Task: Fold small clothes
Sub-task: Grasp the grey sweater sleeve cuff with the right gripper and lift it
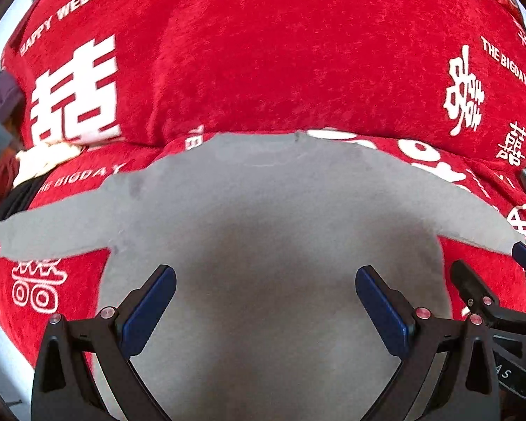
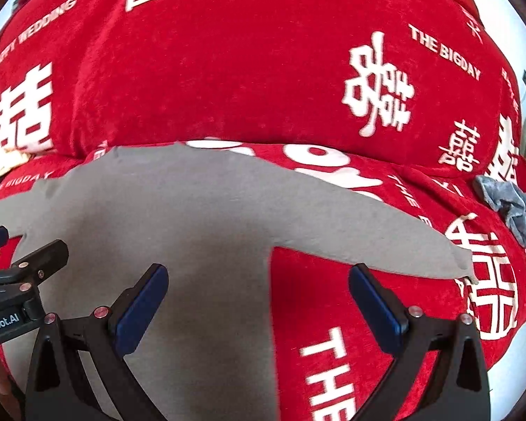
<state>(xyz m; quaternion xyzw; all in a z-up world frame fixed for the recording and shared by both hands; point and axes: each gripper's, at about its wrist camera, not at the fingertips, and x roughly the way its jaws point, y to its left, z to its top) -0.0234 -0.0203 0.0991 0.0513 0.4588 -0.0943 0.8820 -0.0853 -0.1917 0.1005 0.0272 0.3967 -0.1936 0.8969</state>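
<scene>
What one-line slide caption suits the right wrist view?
Open right gripper above a grey shirt spread flat on a red printed cover.

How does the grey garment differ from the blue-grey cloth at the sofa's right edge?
The grey garment lies spread flat with sleeves out; the blue-grey cloth sits bunched. The garment is far larger. It looks smooth and matte; the cloth looks plush with a sheen. Both rest on the red printed cover.
</scene>
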